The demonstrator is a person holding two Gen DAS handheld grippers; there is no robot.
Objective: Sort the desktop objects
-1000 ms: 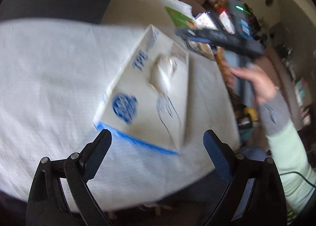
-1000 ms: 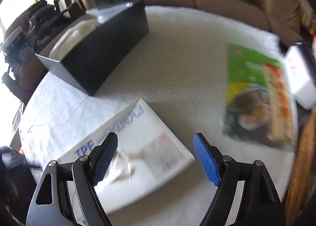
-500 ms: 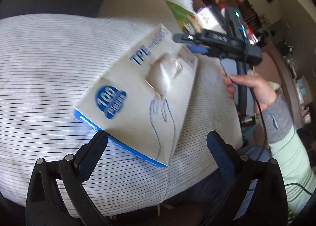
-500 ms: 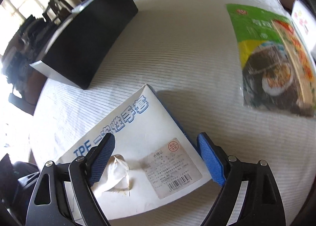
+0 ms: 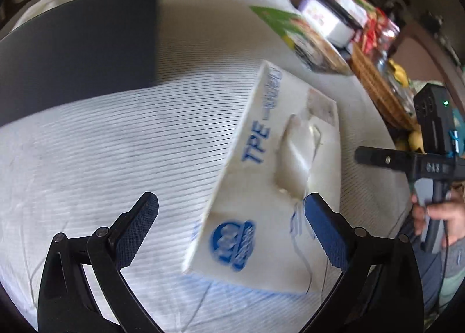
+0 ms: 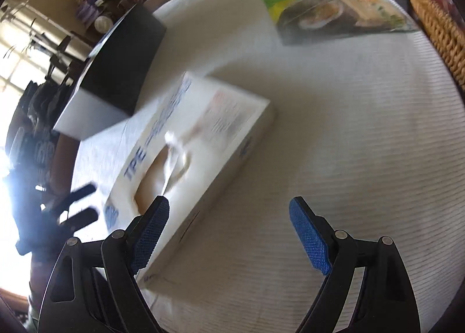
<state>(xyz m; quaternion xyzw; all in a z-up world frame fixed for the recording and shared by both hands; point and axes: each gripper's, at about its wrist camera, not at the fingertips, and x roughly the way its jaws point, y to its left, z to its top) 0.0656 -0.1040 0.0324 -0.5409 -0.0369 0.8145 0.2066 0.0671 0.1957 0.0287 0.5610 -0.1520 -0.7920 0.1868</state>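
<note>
On the striped white cloth of the bench (image 5: 110,144), toward its near edge, the glove box (image 5: 279,187) lies flat, top face up, with a glove tuft poking from the torn slot

Key relation: box sits between the two tools. In the left wrist view it lies ahead and to the right of the left tool (image 5: 229,219); the right-hand pad overlaps the box's top face in the picture, the left-hand pad is over bare cloth. Contact cannot be told. In the right wrist view the same box (image 6: 200,152) lies ahead and to the left of the right tool (image 6: 229,222); its left-hand pad overlaps the box's near long edge, the other pad is over cloth

Long axis: runs from the near edge of the bench away toward the far edge, slanting toward the black bin (image 5: 78,42) in the right wrist view. Each tool faces one long side

Tool state: left tool jaws wide apart, just been opening, nothing gripped; only one edge of the box lies within the span. Right tool jaws also apart, opened further over the last second, nothing gripped

Judgement: neither tool is centred on the box; left looks slightly nearer its short end. Next move likely needs one tool shifted sideways to straddle the box across its narrow width

Writing: "TPE" in blue on the long side, then blurred characters; round blue badge, unreadable now; a printed sticker on the top, too blurred. Green food packet (image 6: 334,1) at the far right side of the bench, text unreadable. "DAS" or similar on the right tool's body as seen in the left wrist view, uncertain
</note>
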